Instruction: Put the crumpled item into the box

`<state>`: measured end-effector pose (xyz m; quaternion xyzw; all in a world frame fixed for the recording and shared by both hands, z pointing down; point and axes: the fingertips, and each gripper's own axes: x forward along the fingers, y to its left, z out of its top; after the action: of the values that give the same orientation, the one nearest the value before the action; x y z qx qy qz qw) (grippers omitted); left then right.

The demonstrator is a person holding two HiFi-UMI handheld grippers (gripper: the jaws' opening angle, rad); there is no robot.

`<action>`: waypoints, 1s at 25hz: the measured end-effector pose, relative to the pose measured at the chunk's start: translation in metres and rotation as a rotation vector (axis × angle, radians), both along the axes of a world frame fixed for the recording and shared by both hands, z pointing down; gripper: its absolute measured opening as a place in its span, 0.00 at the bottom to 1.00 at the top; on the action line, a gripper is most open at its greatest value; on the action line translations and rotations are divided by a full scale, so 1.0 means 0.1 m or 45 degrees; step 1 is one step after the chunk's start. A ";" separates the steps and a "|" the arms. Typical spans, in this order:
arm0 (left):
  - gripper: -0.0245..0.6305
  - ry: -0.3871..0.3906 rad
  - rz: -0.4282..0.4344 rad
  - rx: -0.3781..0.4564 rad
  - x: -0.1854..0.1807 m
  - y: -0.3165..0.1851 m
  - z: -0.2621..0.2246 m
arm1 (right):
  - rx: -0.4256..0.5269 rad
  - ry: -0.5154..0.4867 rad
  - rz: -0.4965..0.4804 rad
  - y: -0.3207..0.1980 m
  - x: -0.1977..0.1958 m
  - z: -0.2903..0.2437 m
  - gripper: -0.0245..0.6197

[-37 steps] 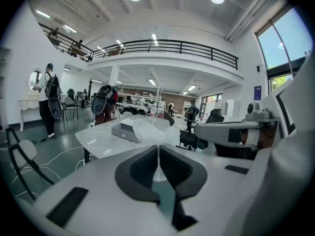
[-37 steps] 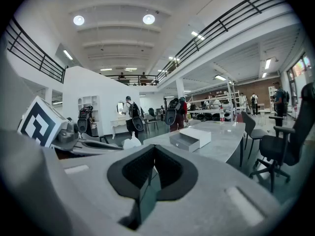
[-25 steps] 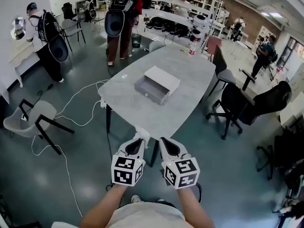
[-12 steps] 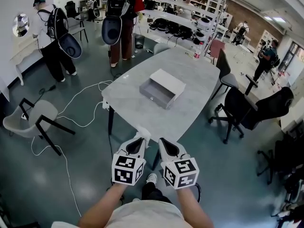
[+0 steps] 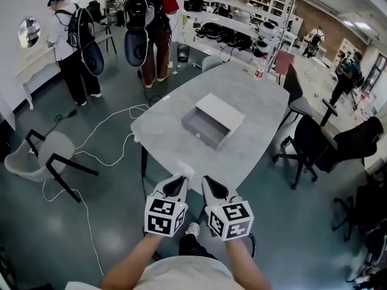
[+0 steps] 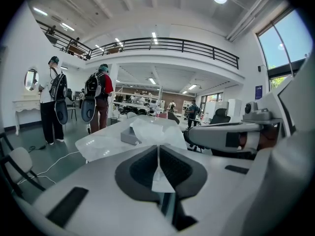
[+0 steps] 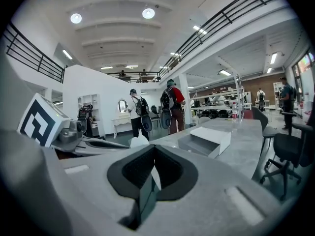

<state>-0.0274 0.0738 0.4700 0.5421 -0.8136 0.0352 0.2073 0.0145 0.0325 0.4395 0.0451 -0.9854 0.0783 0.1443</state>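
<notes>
Obs., single moment.

- Left gripper (image 5: pixel 178 180): fingers pressed together on the crumpled item (image 5: pixel 184 170). In the left gripper view a thin white fold runs down the seam between the pads, and the rest of the item (image 6: pixel 150 132) bunches up just beyond the tips.
- Right gripper (image 5: pixel 208 183): fingers pressed together at the tips. A pale sliver shows low in the seam in its own view; I cannot tell what it is. The right gripper is just beside the left one, the two held side by side.
- Both grippers are held off the near end of the worktop (image 5: pixel 254 101), over the floor. The crumpled item is at that near edge, in the air, well apart from the box.
- Box (image 5: pixel 213 121): near the middle of the worktop, white sleeve with a grey tray slid partly out toward me. Nothing visible in the tray.
- Surroundings: bottle (image 5: pixel 261 67) at the far end of the worktop; white cable (image 5: pixel 103 132) looping on the floor to my left; grey chair (image 5: pixel 48 156) further left; two people with backpacks (image 5: pixel 75 47) standing beyond.
</notes>
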 end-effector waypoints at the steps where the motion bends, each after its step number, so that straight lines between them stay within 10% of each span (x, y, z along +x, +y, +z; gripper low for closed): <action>1: 0.07 0.001 0.000 -0.005 -0.06 -0.06 0.00 | -0.005 0.001 -0.001 -0.06 -0.07 0.00 0.05; 25: 0.07 0.054 -0.001 -0.063 -1.18 -1.40 0.24 | -0.023 0.064 -0.027 -1.45 -1.18 0.18 0.05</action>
<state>-0.1449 -0.0663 0.4942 0.5370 -0.8082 0.0435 0.2379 -0.1033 -0.1120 0.4575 0.0353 -0.9811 0.0846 0.1702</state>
